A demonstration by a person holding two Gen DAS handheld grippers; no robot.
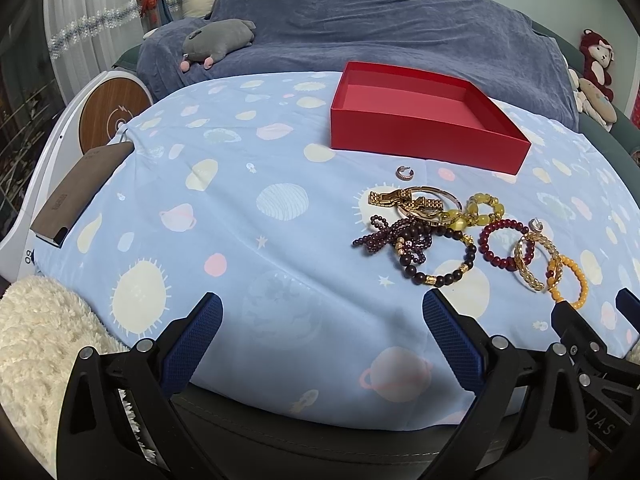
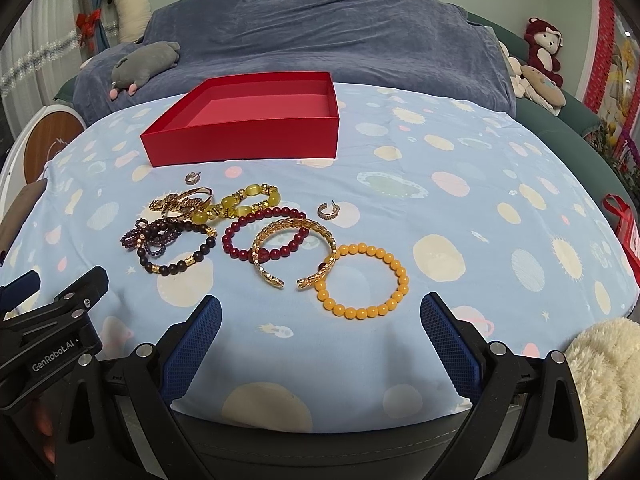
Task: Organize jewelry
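An empty red box (image 1: 428, 120) (image 2: 256, 116) sits at the back of the blue patterned cloth. In front of it lies a cluster of jewelry: an orange bead bracelet (image 2: 362, 282) (image 1: 570, 280), a gold cuff (image 2: 294, 250) (image 1: 534, 260), a dark red bead bracelet (image 2: 264, 238) (image 1: 502, 244), a black-and-gold bead bracelet (image 2: 180, 256) (image 1: 444, 260), yellow-green beads (image 2: 240, 204), a gold watch (image 1: 408, 200) and two small hoop earrings (image 2: 329, 211) (image 1: 404, 173). My left gripper (image 1: 322, 316) and right gripper (image 2: 320, 316) both hover open near the front edge, holding nothing.
A brown case (image 1: 80, 192) lies at the cloth's left edge beside a round wooden-topped device (image 1: 112, 114). A blue-covered sofa with a grey plush (image 1: 218, 42) stands behind. Fluffy cream fabric (image 2: 604, 380) lies at the near corner. The cloth (image 2: 460, 184) right of the box is bare.
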